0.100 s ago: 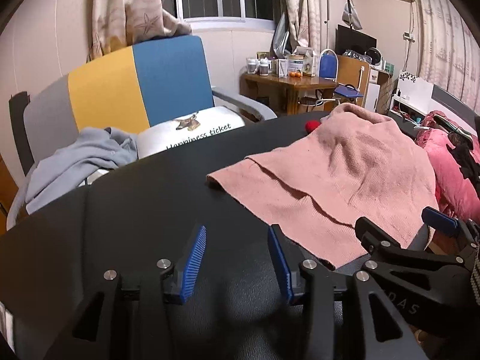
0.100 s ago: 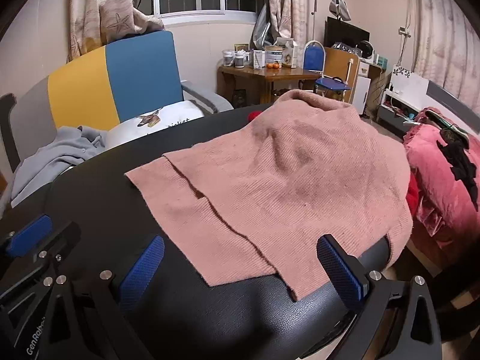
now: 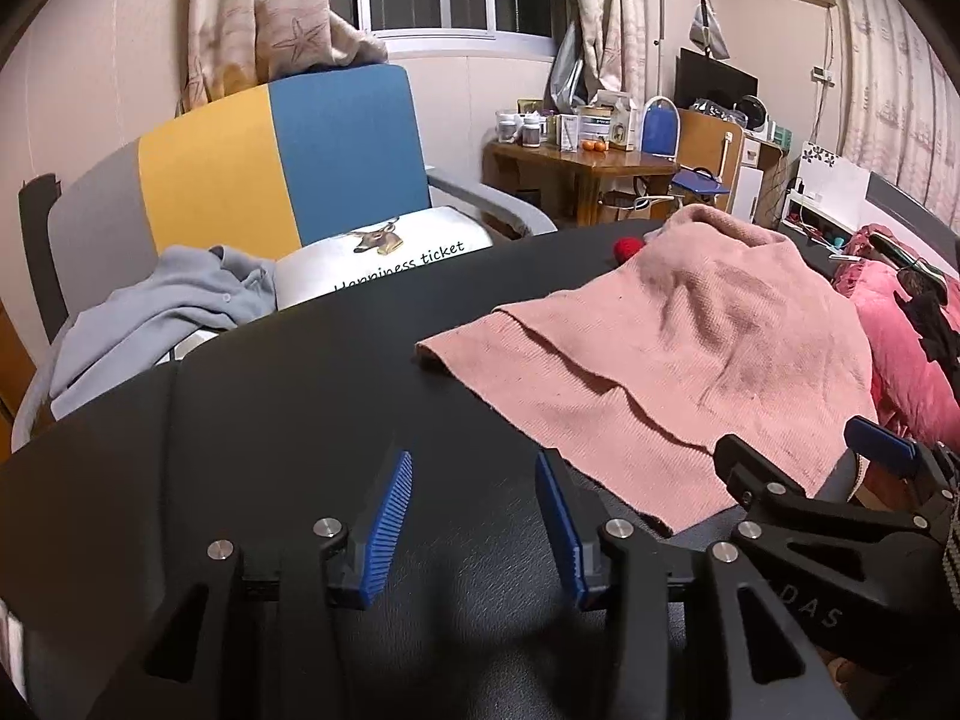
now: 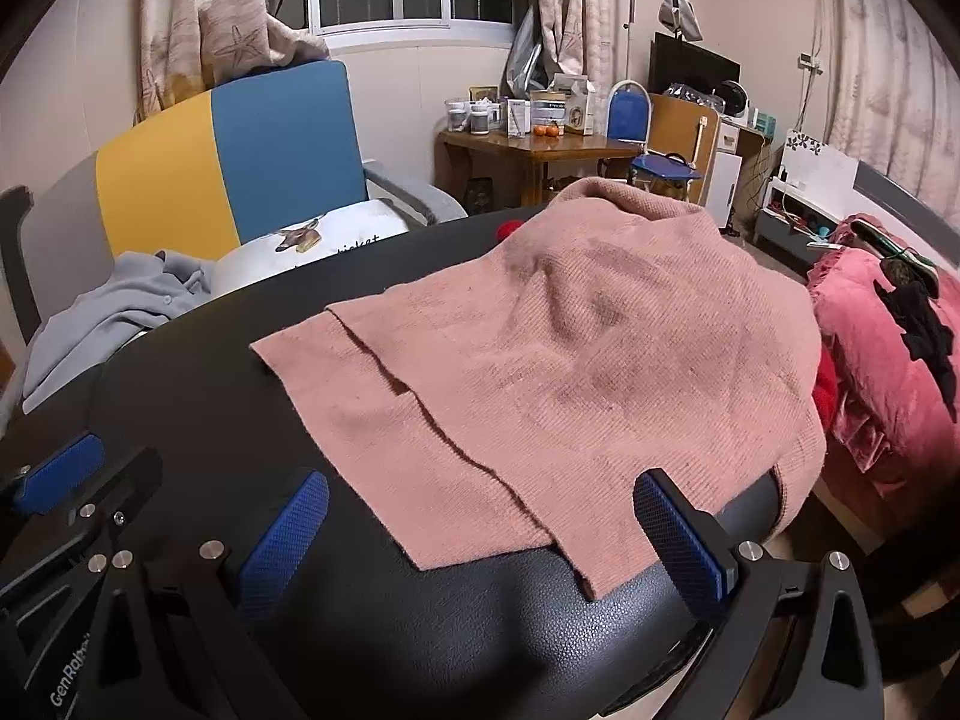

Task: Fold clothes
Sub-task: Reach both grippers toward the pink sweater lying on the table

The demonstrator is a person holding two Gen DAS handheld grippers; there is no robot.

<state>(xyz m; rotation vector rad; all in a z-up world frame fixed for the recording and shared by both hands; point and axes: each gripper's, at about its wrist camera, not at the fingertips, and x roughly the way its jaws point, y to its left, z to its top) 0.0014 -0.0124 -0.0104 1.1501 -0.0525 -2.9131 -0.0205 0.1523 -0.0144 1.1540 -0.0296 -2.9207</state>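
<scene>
1. The left gripper [image 3: 474, 516] hangs released over bare black desk [image 3: 288, 420], holding nothing. The right gripper [image 4: 480, 540] is spread wide and empty, its fingers either side of the nearest corner of the pink knit garment [image 4: 570, 372].
2. That corner shows two layers with edges offset. A pinch here could catch only the upper layer, so the lower one would drag and the fold come out skewed.
3. The garment's right side droops over the desk edge, so a pull could let it slide off toward the pink bedding [image 4: 888, 372].
4. Farther back the cloth humps up near a small red object [image 3: 628, 248], which may snag or roll if the cloth is swept.
</scene>
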